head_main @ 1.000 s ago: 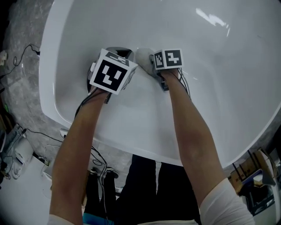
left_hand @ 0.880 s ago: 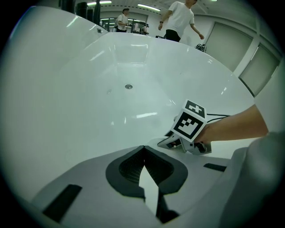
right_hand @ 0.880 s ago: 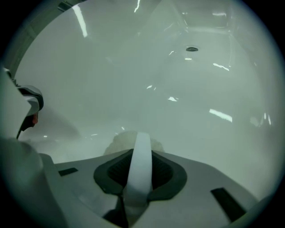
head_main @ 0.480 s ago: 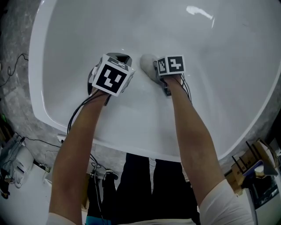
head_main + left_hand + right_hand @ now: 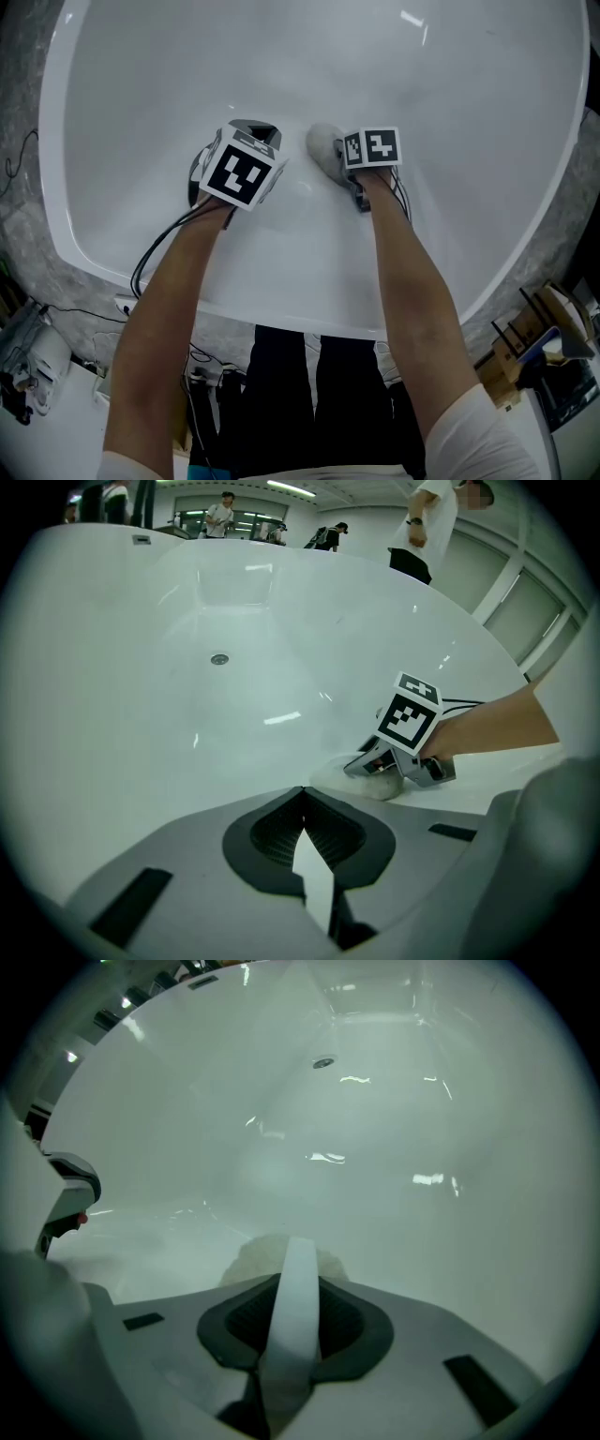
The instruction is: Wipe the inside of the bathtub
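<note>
The right gripper (image 5: pixel 298 1251) is clenched on a pale cloth (image 5: pixel 246 1262): a strip of it runs between the jaws, and the rest bunches out just past the tips, flat against the white wall. That grip puts the wad ahead of the hard jaws, so I judge soft fabric, not plastic, meets the enamel. From the head view the same cloth (image 5: pixel 322 142) sits on the inner slope of the bathtub (image 5: pixel 450 112), on the side nearer the rim where the person stands, with the forearm reaching down over that rim so weight can bear on the wad. Just beside it, on the cloth's left but not touching it, is the left gripper (image 5: pixel 255 128). In its own view the left gripper (image 5: pixel 302 795) has its jaws drawn together at the tips with nothing caught in them; only a sliver of white tub shows through below. It seems to be there as a steadying or idle companion, low over the same slope, while its camera looks across at the right gripper (image 5: pixel 380 766) and the cloth (image 5: pixel 370 784) under it. Farther out the tub floor is bare and glossy, and a small round fitting (image 5: pixel 323 1062) sits well away toward the far end. The wiping looks to be under way at the near wall, with most of the basin beyond yet to be reached.
</note>
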Tool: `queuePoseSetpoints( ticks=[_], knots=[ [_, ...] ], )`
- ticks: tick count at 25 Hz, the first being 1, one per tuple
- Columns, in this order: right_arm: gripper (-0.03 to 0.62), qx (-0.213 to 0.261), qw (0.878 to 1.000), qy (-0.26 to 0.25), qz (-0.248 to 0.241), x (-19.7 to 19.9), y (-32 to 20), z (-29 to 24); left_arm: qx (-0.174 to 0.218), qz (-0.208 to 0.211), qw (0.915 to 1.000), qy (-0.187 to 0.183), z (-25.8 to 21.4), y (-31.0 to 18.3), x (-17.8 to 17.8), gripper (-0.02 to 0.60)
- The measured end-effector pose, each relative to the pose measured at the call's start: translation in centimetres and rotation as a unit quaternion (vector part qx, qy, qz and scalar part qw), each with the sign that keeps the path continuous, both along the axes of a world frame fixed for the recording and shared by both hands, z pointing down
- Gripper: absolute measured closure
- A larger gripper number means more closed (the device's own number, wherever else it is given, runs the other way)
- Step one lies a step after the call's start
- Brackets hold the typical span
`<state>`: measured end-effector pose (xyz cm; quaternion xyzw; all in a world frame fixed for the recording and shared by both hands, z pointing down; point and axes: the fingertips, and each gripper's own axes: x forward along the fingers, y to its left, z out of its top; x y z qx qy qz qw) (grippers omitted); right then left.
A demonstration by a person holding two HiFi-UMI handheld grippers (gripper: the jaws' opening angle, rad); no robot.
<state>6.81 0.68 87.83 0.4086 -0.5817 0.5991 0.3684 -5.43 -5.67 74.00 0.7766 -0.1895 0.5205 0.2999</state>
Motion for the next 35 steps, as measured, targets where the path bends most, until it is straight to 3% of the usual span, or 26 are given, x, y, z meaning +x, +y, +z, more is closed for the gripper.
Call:
queuePoseSetpoints(
  ticks=[6, 11, 19, 35],
  knots=[
    [0.500, -0.018, 0.999, 0.022, -0.014, 1.0, 1.1, 0.3, -0.010, 0.006, 0.9999, 0.007, 0.1, 0.7, 0.6, 0.569],
    [0.500, -0.034, 0.998, 0.050, -0.035, 4.9, 3.2, 0.4, -0.012, 0.010, 0.9998, 0.013, -0.1, 2.1, 4.0, 0.569],
    [0.500, -0.049, 0.993, 0.073, -0.074, 5.4, 3.8, 0.3, -0.018, 0.020, 0.9995, 0.017, -0.2, 3.4, 5.6, 0.569],
    [0.500, 0.006, 0.997, 0.038, -0.063, 6.2, 3.2, -5.9, -0.016, -0.003, 0.9996, 0.024, -5.2, 5.0, 6.6, 0.569]
  ],
)
